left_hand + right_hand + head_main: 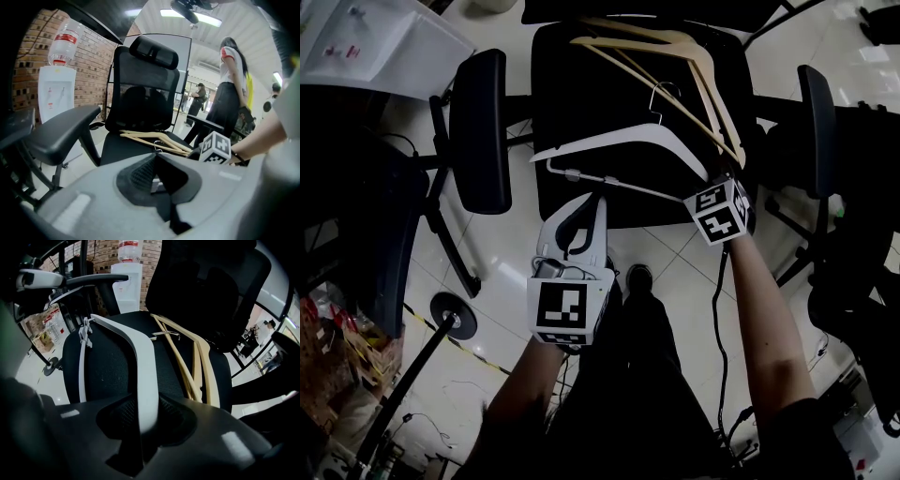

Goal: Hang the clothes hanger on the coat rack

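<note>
My right tool (146,425) is clenched on one arm of the white hanger (143,357), which lies on the chair seat (572,84). The hanger's long axis runs leftward from that tool across the seat. My left tool (592,206), clenched and empty, sits just beside the hanger's lower bar. Wooden hangers (684,66) lie behind. No coat rack is in view.

A black mesh office chair (581,94) with a headrest is placed on a floor of pale glossy tiles (675,255). A red brick wall (96,61) is seen behind it. A white water dispenser (55,101) with a bottle on top is set against this wall. Long ceiling lamps (208,18) are switched on.
</note>
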`<control>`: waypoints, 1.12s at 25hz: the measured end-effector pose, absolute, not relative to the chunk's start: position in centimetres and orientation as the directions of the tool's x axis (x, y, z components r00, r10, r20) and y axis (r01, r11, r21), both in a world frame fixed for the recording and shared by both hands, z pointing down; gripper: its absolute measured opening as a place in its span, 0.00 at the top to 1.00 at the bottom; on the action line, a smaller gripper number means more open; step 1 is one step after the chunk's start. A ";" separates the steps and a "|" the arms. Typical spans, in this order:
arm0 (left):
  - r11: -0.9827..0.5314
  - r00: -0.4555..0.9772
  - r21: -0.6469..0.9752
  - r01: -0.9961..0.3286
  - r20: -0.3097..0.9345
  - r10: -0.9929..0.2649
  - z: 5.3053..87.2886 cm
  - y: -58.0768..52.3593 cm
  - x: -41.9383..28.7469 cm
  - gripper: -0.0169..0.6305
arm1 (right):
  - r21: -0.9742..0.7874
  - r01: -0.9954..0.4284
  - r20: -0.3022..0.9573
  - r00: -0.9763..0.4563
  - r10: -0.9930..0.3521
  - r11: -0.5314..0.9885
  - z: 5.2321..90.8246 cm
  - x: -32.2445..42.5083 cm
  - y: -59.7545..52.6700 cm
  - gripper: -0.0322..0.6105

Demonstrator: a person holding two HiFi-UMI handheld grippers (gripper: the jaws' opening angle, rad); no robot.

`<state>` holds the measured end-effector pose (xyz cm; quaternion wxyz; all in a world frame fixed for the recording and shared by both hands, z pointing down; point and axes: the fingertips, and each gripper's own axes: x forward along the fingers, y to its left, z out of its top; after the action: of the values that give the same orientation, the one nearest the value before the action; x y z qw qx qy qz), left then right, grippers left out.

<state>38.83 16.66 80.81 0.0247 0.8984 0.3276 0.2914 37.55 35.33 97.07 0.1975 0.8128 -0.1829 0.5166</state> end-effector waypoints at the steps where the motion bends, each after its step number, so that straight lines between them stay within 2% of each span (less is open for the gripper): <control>1: -0.786 0.621 0.231 0.573 0.504 0.601 80.8 16.5 38.9 0.97 | 0.140 -0.501 0.910 0.405 -0.089 -0.854 96.8 37.6 35.3 0.78; 10: -0.794 0.643 0.219 0.567 0.485 0.593 79.5 16.6 39.0 0.97 | 0.192 -0.489 0.881 0.467 -0.069 -0.851 94.5 37.2 35.3 0.78; 17: -0.810 0.671 0.217 0.545 0.466 0.577 77.9 16.4 38.3 0.97 | 0.200 -0.479 0.833 0.542 -0.109 -0.855 91.4 37.6 35.1 0.78; 28: -0.839 0.740 0.191 0.510 0.400 0.541 71.7 16.6 36.9 0.97 | 0.236 -0.495 0.779 0.611 -0.142 -0.836 84.0 35.3 37.3 0.78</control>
<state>36.92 16.58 71.72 0.0345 0.9321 0.2820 0.2248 35.27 37.26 84.04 0.2198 0.8702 -0.1832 0.4011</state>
